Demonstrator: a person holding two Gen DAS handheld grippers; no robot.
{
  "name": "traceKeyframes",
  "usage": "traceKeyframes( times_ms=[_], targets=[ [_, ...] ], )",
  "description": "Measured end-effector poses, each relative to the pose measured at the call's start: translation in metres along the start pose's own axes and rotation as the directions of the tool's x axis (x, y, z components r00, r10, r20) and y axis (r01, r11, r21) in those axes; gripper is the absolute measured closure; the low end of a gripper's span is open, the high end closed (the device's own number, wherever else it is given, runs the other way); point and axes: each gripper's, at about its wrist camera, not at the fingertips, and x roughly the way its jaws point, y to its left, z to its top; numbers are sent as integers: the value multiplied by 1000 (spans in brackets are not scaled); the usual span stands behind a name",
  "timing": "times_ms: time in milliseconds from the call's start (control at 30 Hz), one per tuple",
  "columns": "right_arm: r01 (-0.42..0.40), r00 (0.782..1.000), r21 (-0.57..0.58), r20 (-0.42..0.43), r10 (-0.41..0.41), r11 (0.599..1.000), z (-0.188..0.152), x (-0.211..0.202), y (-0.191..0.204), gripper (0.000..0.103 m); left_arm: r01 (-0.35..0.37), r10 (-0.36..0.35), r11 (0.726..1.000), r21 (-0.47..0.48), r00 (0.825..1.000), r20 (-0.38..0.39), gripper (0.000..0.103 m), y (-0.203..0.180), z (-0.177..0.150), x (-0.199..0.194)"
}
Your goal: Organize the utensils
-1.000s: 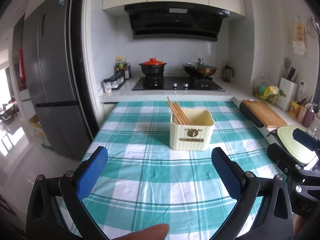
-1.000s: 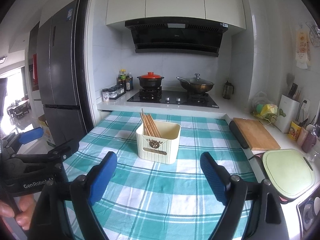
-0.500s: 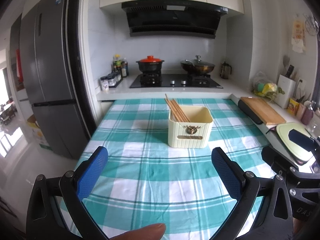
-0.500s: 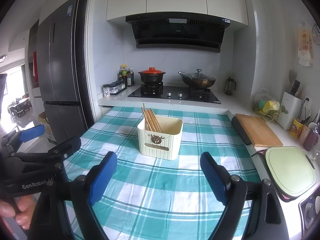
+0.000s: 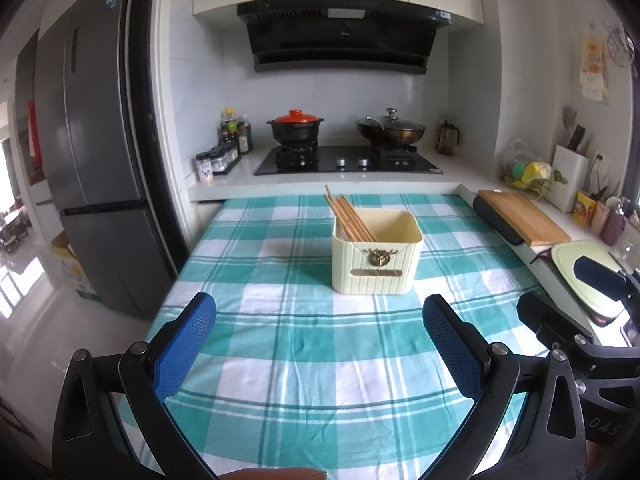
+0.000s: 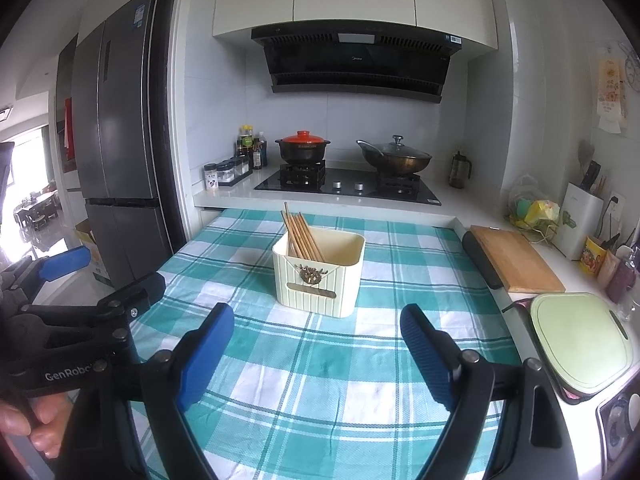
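A cream ribbed utensil box [image 5: 376, 256] stands on the green checked tablecloth [image 5: 304, 344], with several wooden chopsticks [image 5: 350, 216] leaning in its left side. The box [image 6: 320, 276] and chopsticks [image 6: 300, 232] also show in the right wrist view. My left gripper [image 5: 320, 344] is open and empty, held above the cloth in front of the box. My right gripper [image 6: 318, 354] is open and empty, also short of the box. The left gripper shows at the left of the right wrist view [image 6: 72, 292], and the right gripper shows at the right of the left wrist view [image 5: 576, 304].
A hob with a red-lidded pot [image 5: 296, 128] and a wok [image 5: 390, 130] is behind the table. A fridge [image 5: 92, 176] stands left. A wooden board [image 5: 524, 216], a pale green lid [image 6: 580, 340] and a knife block [image 5: 568, 176] line the right counter.
Both grippers have drawn slightly back and up from the box, and stay open. The box and chopsticks have not moved.
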Motion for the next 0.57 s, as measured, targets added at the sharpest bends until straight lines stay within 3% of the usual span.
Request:
traceKeyframes(
  times_ms=[433, 567],
  targets=[
    [3, 1000, 6, -4, -3, 1000, -1, 1, -3, 16, 10, -10, 1000, 1, 1000, -3, 0, -2, -2, 2],
    [5, 1000, 7, -5, -5, 1000, -1, 1, -4, 16, 21, -21, 999, -43, 1000, 0, 0, 0, -4, 2]
  ],
)
